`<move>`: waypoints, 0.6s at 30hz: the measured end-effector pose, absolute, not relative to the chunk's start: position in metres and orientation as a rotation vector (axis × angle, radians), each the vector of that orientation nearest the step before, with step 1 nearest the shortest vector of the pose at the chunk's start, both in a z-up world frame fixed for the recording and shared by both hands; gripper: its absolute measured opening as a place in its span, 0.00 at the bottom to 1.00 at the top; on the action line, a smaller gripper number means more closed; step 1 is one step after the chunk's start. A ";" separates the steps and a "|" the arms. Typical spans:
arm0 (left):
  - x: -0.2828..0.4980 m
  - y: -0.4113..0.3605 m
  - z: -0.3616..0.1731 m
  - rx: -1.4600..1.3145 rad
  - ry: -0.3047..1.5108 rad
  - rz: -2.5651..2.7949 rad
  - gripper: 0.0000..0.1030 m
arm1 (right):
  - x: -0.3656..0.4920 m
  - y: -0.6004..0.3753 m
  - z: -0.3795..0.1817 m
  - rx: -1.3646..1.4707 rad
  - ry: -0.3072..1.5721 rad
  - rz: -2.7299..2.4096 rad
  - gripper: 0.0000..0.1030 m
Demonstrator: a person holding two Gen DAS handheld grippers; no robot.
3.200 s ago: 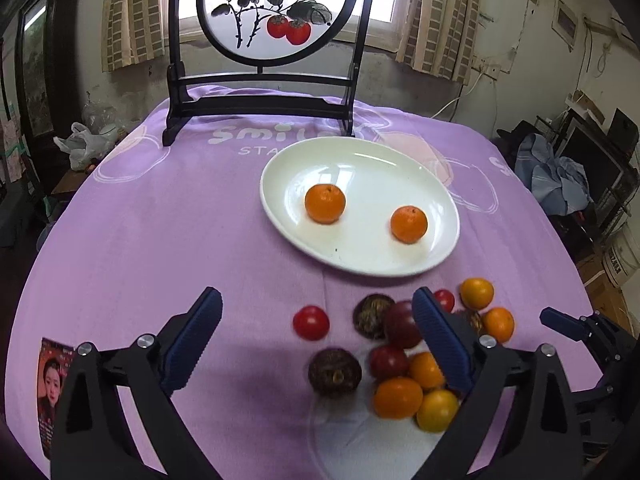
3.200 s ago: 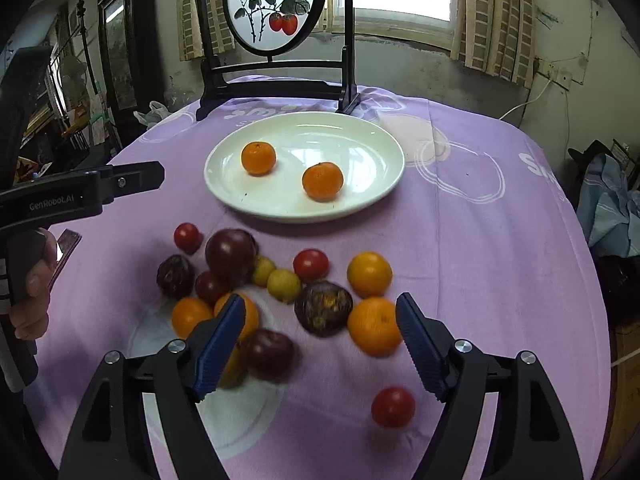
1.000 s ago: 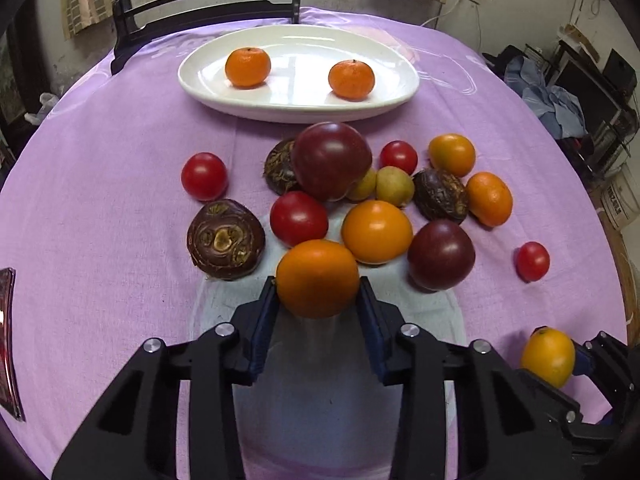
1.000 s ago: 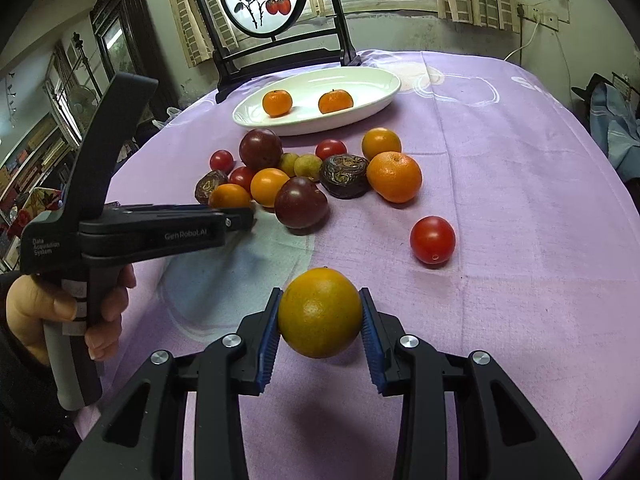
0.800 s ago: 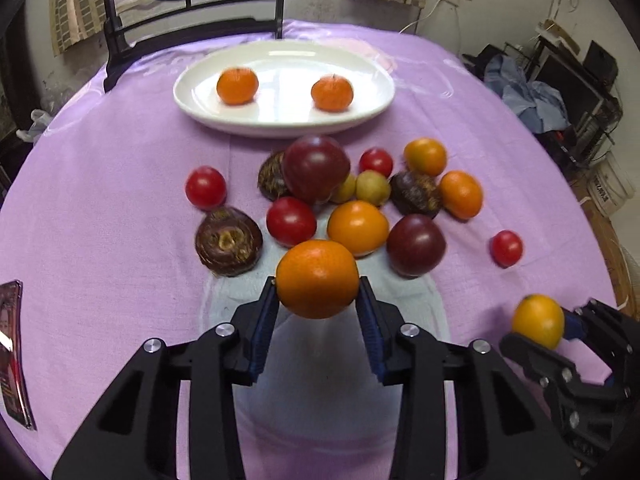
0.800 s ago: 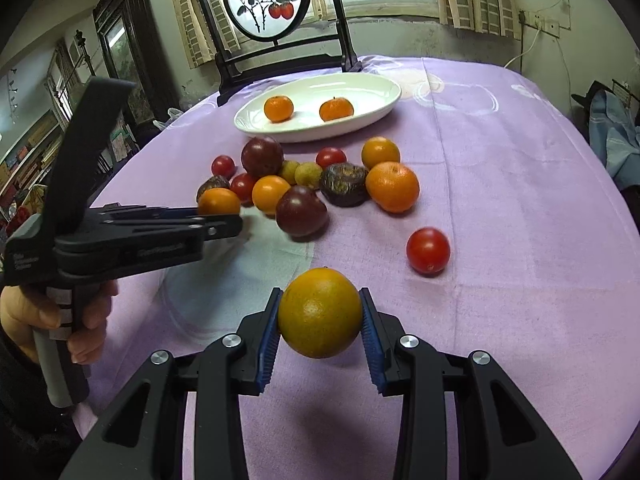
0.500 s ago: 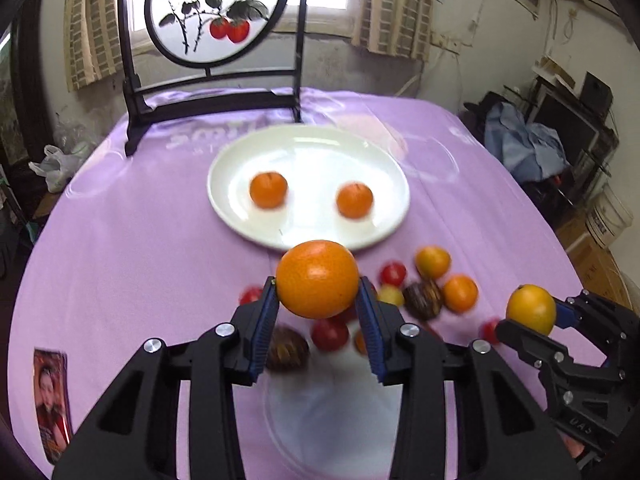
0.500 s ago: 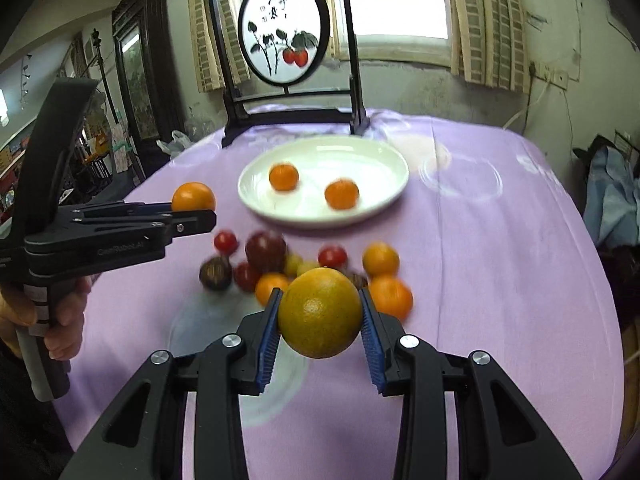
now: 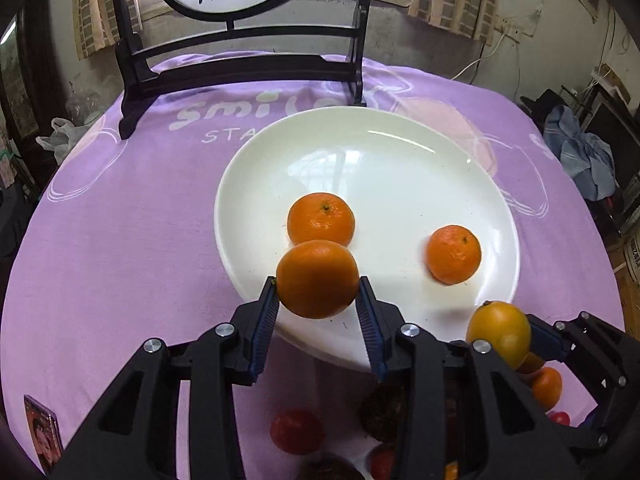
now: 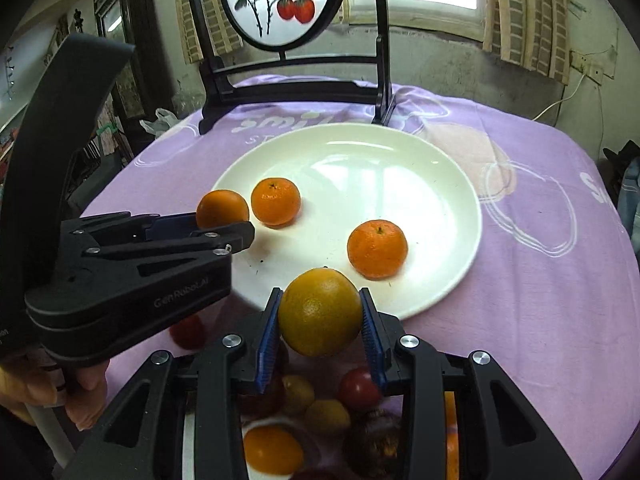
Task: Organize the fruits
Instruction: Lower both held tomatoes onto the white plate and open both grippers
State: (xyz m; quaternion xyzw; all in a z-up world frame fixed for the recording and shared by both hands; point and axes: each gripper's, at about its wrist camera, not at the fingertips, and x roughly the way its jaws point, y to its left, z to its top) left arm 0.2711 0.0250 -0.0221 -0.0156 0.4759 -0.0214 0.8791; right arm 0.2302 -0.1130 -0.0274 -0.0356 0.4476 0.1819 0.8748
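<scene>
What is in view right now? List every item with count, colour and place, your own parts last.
plate: one, white, mid-table.
mandarins: two, orange, on the plate.
loose fruit: several, red, yellow, orange, dark, on the cloth near the plate's near edge, partly hidden.
tablecloth: one, purple, covering the table.
screen stand: one, black, behind the plate.
left gripper: shut on an orange.
right gripper: shut on a yellowish orange.
</scene>
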 end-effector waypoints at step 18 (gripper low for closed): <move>0.189 0.020 0.019 -0.024 0.853 -0.087 0.80 | 0.159 -0.169 0.004 -0.015 0.860 0.358 0.60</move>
